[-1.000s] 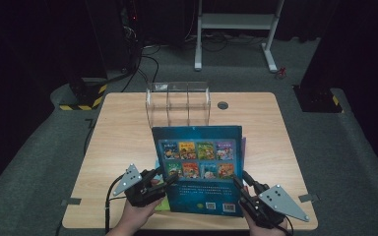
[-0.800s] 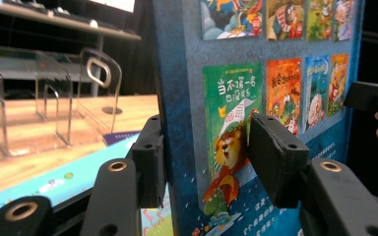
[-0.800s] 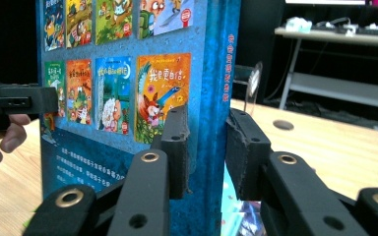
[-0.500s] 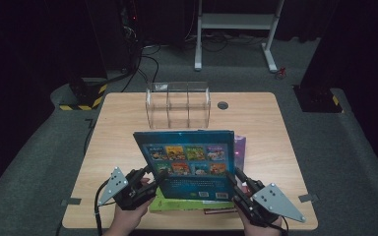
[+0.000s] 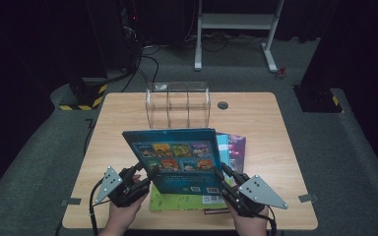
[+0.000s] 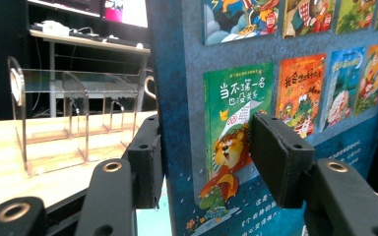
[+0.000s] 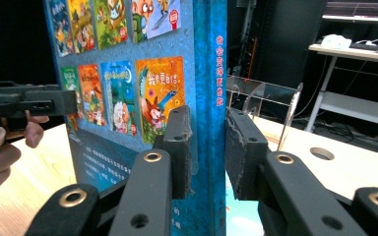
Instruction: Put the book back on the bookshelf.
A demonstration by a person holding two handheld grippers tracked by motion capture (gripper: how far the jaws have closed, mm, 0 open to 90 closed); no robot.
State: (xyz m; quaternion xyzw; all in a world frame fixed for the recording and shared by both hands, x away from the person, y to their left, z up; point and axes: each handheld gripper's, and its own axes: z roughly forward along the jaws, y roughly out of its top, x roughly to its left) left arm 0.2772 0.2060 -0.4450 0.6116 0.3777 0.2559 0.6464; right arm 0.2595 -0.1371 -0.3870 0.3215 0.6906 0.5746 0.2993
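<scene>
The blue picture book (image 5: pixel 174 160) stood raised on edge above the near half of the bench (image 5: pixel 275 132), in front of the clear acrylic rack (image 5: pixel 178 103) at the far edge, which serves as landmark here. The book's long axis ran level, roughly parallel to the rack's front; its top edge tilted slightly away toward the rack, and its back cover, printed with small cover pictures, faced the person. The left gripper (image 5: pixel 150 173) gripped the lower left edge of the book; in the left gripper view (image 6: pixel 204 162) its jaws straddled that edge, one on each cover, having just been opening slightly with the book between them. The right gripper (image 5: pixel 225 176) held the lower right corner, at the spine; in the right gripper view (image 7: pixel 207 147) both jaws pressed the spine edge (image 7: pixel 211 73) narrowly. Further from the rack, flat on the bench beneath the raised book, lay a green book (image 5: pixel 177 201), and beside it a purple book (image 5: pixel 236 147).
</scene>
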